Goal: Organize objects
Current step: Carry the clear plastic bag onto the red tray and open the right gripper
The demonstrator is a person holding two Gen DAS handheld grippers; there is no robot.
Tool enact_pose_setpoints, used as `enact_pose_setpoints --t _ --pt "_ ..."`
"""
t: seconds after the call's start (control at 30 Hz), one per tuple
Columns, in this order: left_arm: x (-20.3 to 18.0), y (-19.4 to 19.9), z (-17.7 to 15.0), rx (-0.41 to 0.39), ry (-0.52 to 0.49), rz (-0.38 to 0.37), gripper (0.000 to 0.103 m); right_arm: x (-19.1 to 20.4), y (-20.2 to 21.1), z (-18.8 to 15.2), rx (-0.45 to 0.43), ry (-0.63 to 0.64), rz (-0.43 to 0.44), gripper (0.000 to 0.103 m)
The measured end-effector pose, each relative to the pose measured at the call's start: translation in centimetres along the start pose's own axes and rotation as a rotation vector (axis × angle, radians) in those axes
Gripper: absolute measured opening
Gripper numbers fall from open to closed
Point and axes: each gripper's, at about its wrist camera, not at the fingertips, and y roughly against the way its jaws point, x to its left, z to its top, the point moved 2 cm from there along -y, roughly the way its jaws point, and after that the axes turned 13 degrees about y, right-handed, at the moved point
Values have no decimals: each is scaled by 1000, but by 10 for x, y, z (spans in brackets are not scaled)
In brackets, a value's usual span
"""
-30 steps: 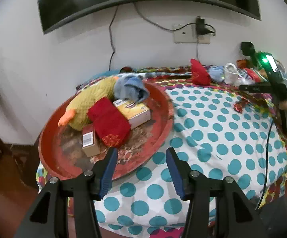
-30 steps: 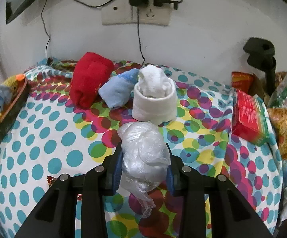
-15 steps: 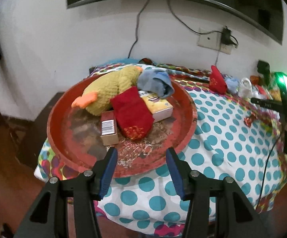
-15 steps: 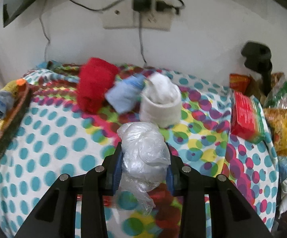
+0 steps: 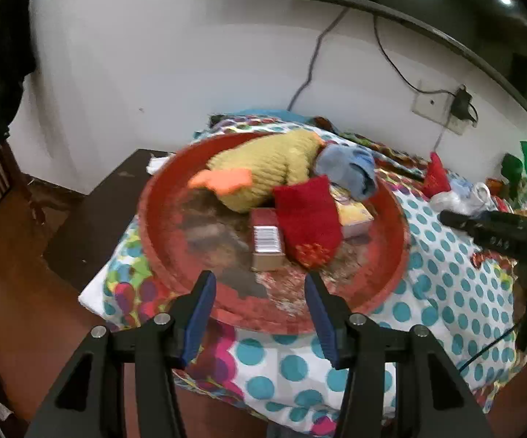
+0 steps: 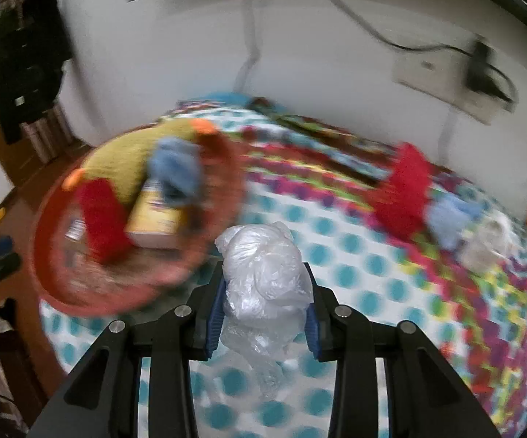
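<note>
A round red tray (image 5: 205, 230) lies on the dotted tablecloth. It holds a yellow plush duck (image 5: 270, 168), a blue cloth (image 5: 347, 168), a red sock (image 5: 310, 215), a yellow box (image 5: 354, 215) and a small barcode box (image 5: 267, 244). My left gripper (image 5: 258, 281) hangs open over the tray's near rim, nothing between its fingers. My right gripper (image 6: 265, 273) is shut on a crumpled clear plastic bag (image 6: 259, 255), held above the cloth just right of the tray (image 6: 81, 299). The right wrist view is blurred by motion.
A red sock (image 6: 405, 193), a light blue cloth (image 6: 449, 219) and a white roll (image 6: 489, 237) lie at the back right of the table. A dark side table (image 5: 99, 211) stands left of the tray. A wall socket (image 5: 438, 109) and cables hang behind.
The right gripper has swung left with the plastic bag, away from the sock pile and up to the tray. The left gripper has shifted left and rolled, so the tray sits centred ahead.
</note>
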Motion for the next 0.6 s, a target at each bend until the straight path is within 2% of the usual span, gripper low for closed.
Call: enact_pose_setpoints --t 0.13,0.3,0.6 --pt "13 0 4 -1 35 10 52 40 -24 27 23 63 28 34" --pt "23 -3 6 7 60 16 52 69 -55 52 46 99 42 34" --pt "27 -8 5 16 65 28 52 88 -100 85 63 82 33 34"
